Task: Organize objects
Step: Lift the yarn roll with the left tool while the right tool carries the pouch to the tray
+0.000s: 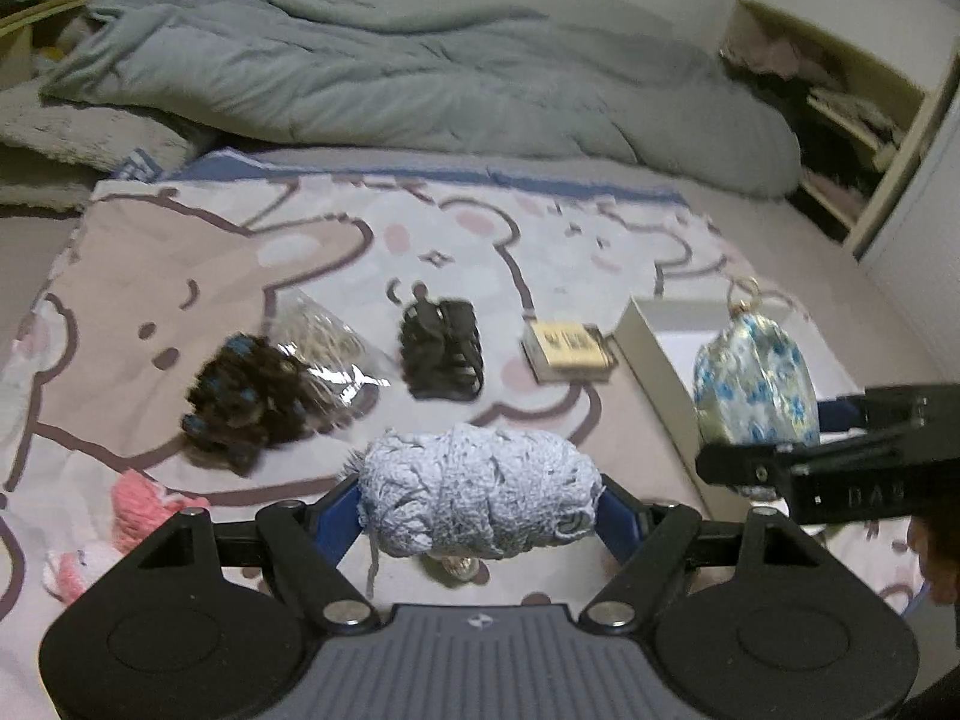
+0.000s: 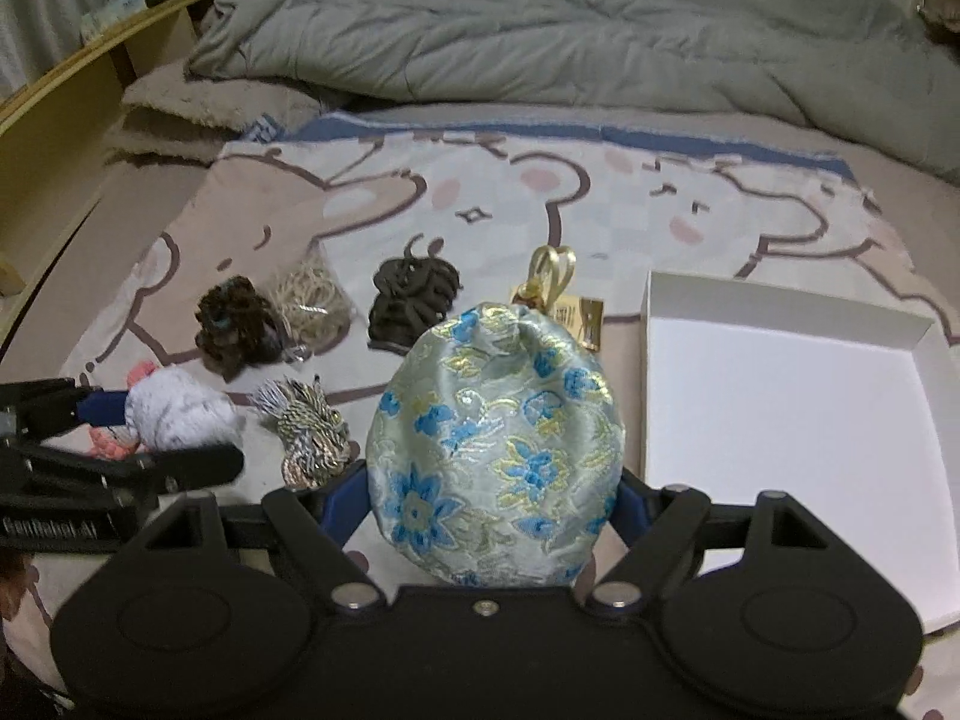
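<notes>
My left gripper point(image 1: 480, 507) is shut on a pale blue yarn ball point(image 1: 474, 480), held above the bear-print blanket point(image 1: 180, 276). My right gripper point(image 2: 489, 507) is shut on a light blue floral brocade pouch point(image 2: 498, 420) with a gold loop on top. In the left wrist view the pouch point(image 1: 756, 384) hangs beside the white box point(image 1: 654, 354). From the right wrist, the left gripper point(image 2: 156, 438) shows with the yarn ball point(image 2: 180, 414). The open white box point(image 2: 780, 408) lies empty to the pouch's right.
On the blanket lie a brown scrunchie bundle point(image 1: 240, 396), a clear bag of rubber bands point(image 1: 318, 336), dark hair ties point(image 1: 444, 348), a small beige box point(image 1: 567, 351), a pink knitted item point(image 1: 150, 510) and a striped cord bundle point(image 2: 312, 432). A grey duvet point(image 1: 390, 72) lies behind.
</notes>
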A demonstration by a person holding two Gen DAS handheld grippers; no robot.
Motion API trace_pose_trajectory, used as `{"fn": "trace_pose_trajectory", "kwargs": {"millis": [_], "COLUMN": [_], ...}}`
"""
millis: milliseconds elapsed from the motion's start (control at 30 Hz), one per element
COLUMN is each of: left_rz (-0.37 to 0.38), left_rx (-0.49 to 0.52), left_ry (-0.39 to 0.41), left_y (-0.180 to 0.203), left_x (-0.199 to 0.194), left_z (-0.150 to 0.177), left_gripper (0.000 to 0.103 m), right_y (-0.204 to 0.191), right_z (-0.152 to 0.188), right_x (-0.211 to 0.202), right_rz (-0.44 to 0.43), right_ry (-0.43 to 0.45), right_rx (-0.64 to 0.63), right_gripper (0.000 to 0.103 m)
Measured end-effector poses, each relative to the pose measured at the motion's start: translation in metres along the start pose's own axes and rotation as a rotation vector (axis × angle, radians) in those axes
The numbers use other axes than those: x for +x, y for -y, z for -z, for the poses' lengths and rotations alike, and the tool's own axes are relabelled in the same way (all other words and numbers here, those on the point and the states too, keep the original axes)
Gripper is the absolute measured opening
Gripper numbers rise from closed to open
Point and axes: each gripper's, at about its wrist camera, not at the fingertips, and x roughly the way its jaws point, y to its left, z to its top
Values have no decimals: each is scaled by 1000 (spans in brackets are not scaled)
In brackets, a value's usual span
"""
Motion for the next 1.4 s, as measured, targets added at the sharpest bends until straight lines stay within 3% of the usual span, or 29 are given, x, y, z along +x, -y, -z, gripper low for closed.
{"fn": "trace_pose_trajectory", "kwargs": {"millis": [367,733,1000,1400], "left_rz": [-18,-52,-27,79], "left_rx": [-52,-45,-35,16], "left_ry": [77,132,167,225], "left_y": [1,35,77,143], "left_x": [-24,-22,-1,44], "left_z": [-13,-31,-54,-82], "left_gripper": [79,79,79,79], "right_y": [-4,15,49,126], "right_z": [-8,-19,-38,-49], "right_x": [-28,-49,-56,-42], "right_rz": [4,19,56,168], "right_ry": [106,177,207,239], "right_rx": [-27,-57,-35,64], "right_gripper": [81,81,81,81]}}
